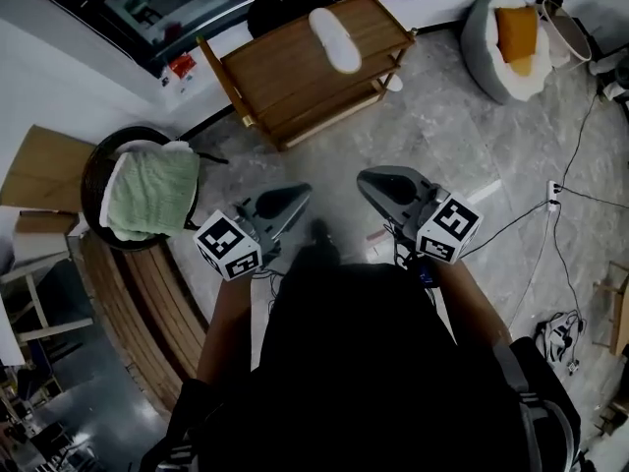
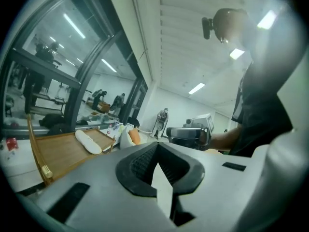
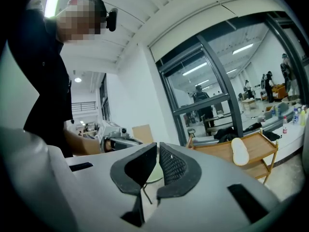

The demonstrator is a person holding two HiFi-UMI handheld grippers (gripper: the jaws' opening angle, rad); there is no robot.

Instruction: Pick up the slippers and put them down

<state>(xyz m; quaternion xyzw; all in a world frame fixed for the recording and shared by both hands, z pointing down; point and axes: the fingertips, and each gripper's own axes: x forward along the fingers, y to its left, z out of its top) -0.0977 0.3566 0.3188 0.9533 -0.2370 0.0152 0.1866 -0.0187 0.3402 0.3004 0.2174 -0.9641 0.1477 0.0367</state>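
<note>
Head view: nearest the person, the left gripper (image 1: 295, 197) and the right gripper (image 1: 371, 180) are held side by side over the grey marble floor (image 1: 462, 155), both pointing away toward the far wall. Each is clenched on nothing. The left gripper view shows its ribbed pads meeting at the tips, and the right gripper view shows the same, so neither carries a slipper.

To the left, beside the left gripper, a dark round basket (image 1: 96, 165) holds a folded green towel (image 1: 152, 190).

Further out, straight ahead, stands a wooden shelf rack (image 1: 285, 82). One white slipper (image 1: 334, 39) lies on its top shelf, well apart from both grippers and roughly between their lines. Its long axis runs far to near and slants slightly right at the near end. The right gripper looks a little nearer to that near end. A pale thing at the right end of the lower shelf is too small to identify.

Far right, a round grey cushioned bed (image 1: 486, 62) holds an orange cushion (image 1: 517, 32).

The pick-up is not yet begun; the coming move is a forward reach, and the jaws must part first
</note>
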